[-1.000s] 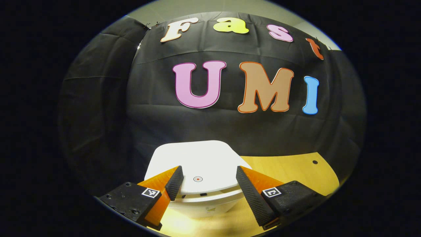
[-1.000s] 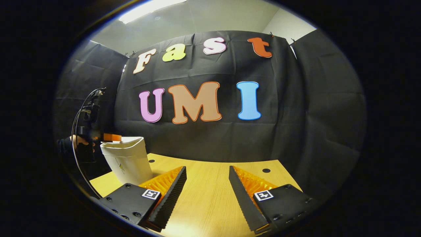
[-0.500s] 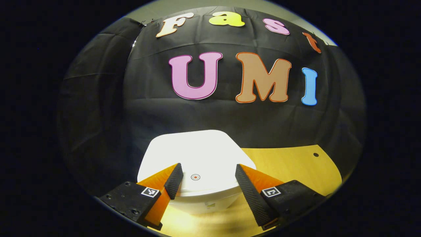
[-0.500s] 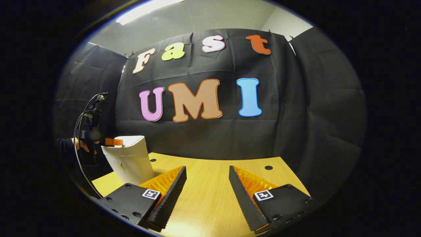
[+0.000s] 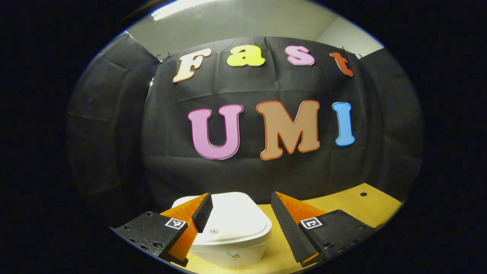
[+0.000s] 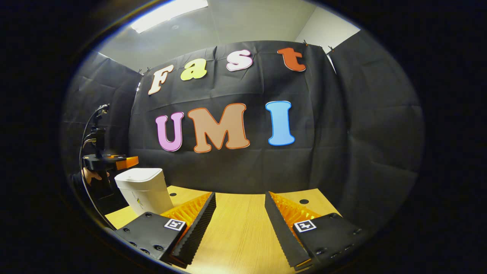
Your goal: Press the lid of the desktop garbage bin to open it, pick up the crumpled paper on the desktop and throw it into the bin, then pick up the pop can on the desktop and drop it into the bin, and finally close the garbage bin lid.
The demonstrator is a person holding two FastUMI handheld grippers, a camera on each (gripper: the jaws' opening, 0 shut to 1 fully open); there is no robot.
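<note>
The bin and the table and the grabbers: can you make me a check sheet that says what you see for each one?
Surface: wooden desktop, with small round holes.
Job's things: white garbage bin upright on the desktop, lid down, red dot mark on it.
Clutter: nothing seen.
Grippers: left gripper open, above the lid, apart from it; right gripper open, empty, over bare desktop.
Cables: black cable looping off the left gripper, held by a hand.
Surroundings: black cloth wall, ceiling light.

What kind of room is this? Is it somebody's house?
Probably not a house: it looks like a recording booth. Black cloth hangs as walls around a wooden table with a white bin, under an office ceiling light.
</note>
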